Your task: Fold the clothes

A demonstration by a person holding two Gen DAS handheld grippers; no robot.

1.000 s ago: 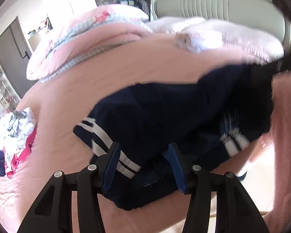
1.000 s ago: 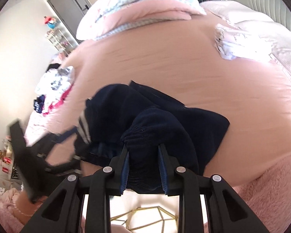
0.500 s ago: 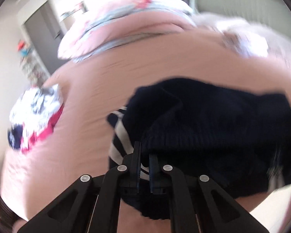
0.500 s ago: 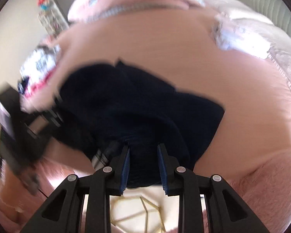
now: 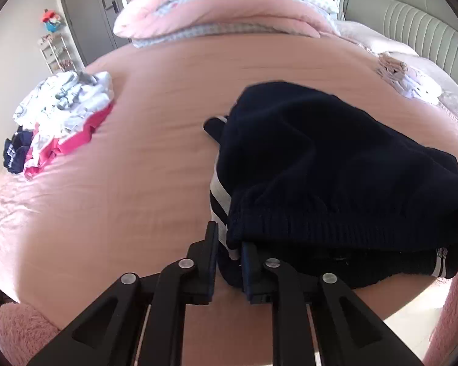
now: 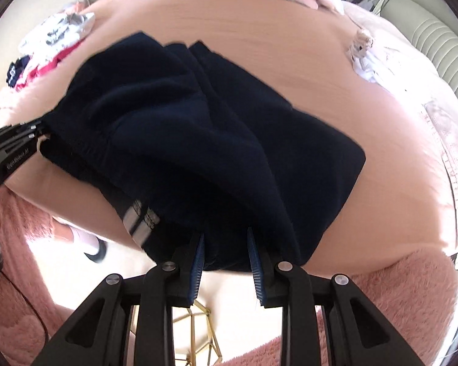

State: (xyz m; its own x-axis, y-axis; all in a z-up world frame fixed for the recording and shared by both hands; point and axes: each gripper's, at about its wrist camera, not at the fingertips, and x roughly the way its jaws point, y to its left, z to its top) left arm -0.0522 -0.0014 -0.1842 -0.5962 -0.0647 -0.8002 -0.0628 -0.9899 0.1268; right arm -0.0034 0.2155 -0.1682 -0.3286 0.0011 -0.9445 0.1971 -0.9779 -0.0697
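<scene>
A navy garment with white stripes lies bunched on the pink bed sheet, near the bed's front edge. My left gripper is at its striped left corner. Its jaws are opening, the fabric is still between them, and the pads do not look pressed on it. In the right wrist view the garment spreads across the middle. My right gripper is shut on its near hem, which hangs over the bed edge. My left gripper shows there at the garment's far left corner.
A pile of white, pink and navy clothes sits at the bed's left. Folded pink bedding lies at the back, and white clothes by the grey headboard. A fluffy pink cover, a gold wire frame and a person's foot are below the edge.
My left gripper closed on the striped corner, then widened again, and moved along the garment's edge. My right gripper sank toward the bed edge with the hem. The garment now lies more spread.
</scene>
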